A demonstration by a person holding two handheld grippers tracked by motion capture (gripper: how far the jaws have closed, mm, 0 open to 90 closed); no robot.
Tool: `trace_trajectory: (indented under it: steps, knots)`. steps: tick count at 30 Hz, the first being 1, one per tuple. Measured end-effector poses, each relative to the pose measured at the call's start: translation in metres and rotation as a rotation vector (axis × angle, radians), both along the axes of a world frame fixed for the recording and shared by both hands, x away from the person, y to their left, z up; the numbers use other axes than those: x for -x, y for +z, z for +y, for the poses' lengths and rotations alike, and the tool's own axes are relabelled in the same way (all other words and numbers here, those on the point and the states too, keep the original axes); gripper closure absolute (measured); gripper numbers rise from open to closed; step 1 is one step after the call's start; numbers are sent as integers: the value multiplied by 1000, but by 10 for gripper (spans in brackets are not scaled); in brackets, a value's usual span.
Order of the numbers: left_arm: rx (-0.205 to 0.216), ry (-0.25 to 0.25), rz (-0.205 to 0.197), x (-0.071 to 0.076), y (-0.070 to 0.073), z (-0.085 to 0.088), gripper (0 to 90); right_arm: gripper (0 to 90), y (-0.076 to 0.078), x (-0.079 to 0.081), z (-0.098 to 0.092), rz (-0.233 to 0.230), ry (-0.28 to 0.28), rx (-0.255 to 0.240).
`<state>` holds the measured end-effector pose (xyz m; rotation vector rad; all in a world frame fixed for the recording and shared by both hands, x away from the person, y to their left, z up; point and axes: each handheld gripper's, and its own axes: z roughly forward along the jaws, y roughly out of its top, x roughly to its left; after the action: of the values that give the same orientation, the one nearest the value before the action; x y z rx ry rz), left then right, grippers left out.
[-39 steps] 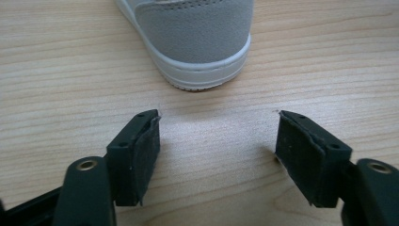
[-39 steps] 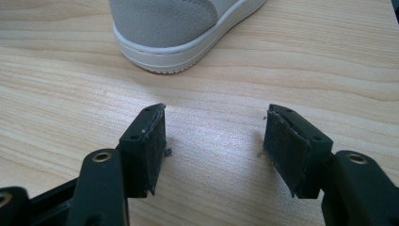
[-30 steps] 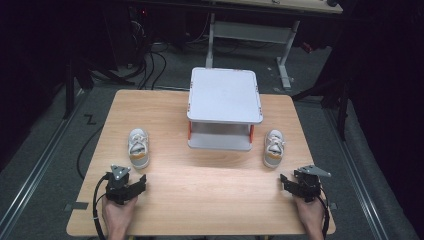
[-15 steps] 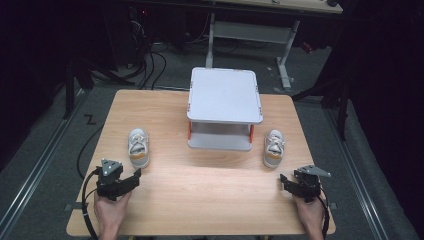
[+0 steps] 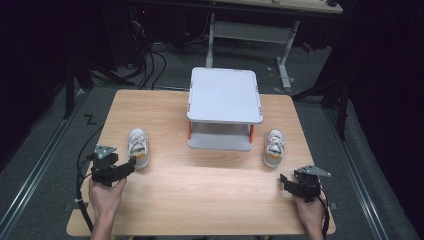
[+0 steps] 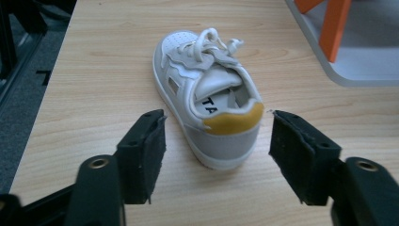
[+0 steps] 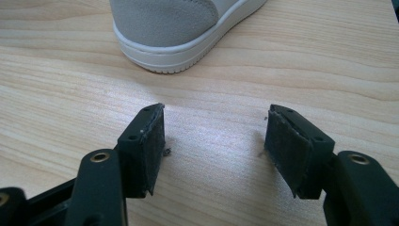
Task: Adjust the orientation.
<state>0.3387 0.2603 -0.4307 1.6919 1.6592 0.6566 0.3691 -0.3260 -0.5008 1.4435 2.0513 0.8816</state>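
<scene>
On the table's [image 5: 200,190] left side the left shoe [image 6: 207,99] sat heel-first just ahead of the left gripper [image 6: 216,150], whose unclenched jaws had just narrowed slightly without touching it; it looked light and soft-sided, so best pinched across the stiffer heel.

A small white and grey left shoe [image 6: 207,99] with loose white laces and a yellow heel tab stands upright on its sole on the wooden surface [image 5: 200,190], heel toward the near edge, while its twin, the right shoe [image 5: 274,148], stands likewise.
</scene>
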Motion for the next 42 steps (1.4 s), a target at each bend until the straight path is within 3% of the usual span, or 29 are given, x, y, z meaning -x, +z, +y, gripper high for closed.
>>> trace_trajectory:
  steps: [6,8,10,18,25,28,35,39,42]
  knots:
    - [-17,18,39,-24,-5,0,421,378,0,0,0,0,1,0]
    - [3,15,36,-29,-4,2,412,377,0,0,0,0,1,1]
    - [-24,26,49,-34,-3,3,428,376,0,0,0,2,0,-1]
    - [-59,16,86,-51,-2,3,427,375,0,0,0,2,0,-1]
    - [-69,20,113,-67,-6,3,428,375,0,0,0,2,1,-1]
    - [-85,9,124,-72,-8,1,433,375,0,0,0,2,1,-1]
    - [-63,-13,130,-74,-11,3,534,374,0,0,0,2,1,-1]
    - [-76,-42,130,-75,-12,2,631,374,0,0,0,2,1,-1]
    - [-98,-43,131,-74,-13,1,652,375,0,0,0,2,1,-1]
